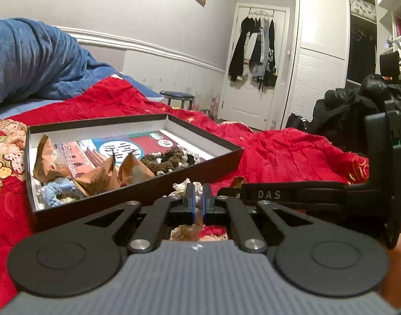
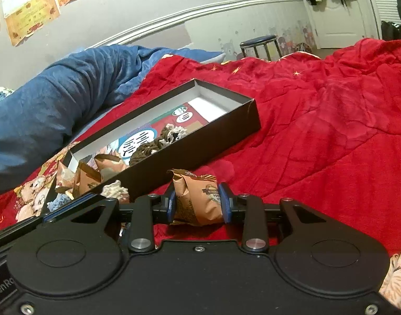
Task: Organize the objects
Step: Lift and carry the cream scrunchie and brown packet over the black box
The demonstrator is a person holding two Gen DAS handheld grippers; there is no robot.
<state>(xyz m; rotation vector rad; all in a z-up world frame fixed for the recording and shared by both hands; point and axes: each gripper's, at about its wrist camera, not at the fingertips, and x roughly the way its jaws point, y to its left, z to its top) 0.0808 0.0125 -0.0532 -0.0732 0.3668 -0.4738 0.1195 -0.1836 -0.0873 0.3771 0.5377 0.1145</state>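
A shallow black box point(image 1: 137, 194) with a white lining is lying on a red quilt point(image 1: 292, 155), and in the left wrist view it is stretching from about nine o'clock toward two o'clock, its long axis running left to right and slightly away. Inside it, brown snack packets point(image 1: 95, 173) are crowding the left end beside a pale blue crocheted piece point(image 1: 56, 191), a printed card point(image 1: 121, 149) is covering the floor, and a dark brown crocheted piece point(image 1: 166, 160) is sitting toward the right.

At six o'clock of that view the left gripper point(image 1: 199, 202) is pinching a cream crocheted piece point(image 1: 182, 189) just outside the box's near wall; its blue pads are standing almost together with only a thin bit of the yarn between them. The rest of that piece is bunching up ahead of the fingertips, so its direction cannot be told.

In the right wrist view the box point(image 2: 200, 141) is running from eight o'clock up to one o'clock. At the centre the right gripper point(image 2: 199, 203) is clamping a brown snack packet point(image 2: 197, 197), the pads pressing on its two sides. The packet is standing on end on the quilt point(image 2: 331, 131), its long axis pointing up and away from the camera, its crimped top edge leaning toward eleven o'clock, close to the box's near wall.

A blue blanket point(image 2: 56, 105) is lying heaped at nine o'clock behind the box.
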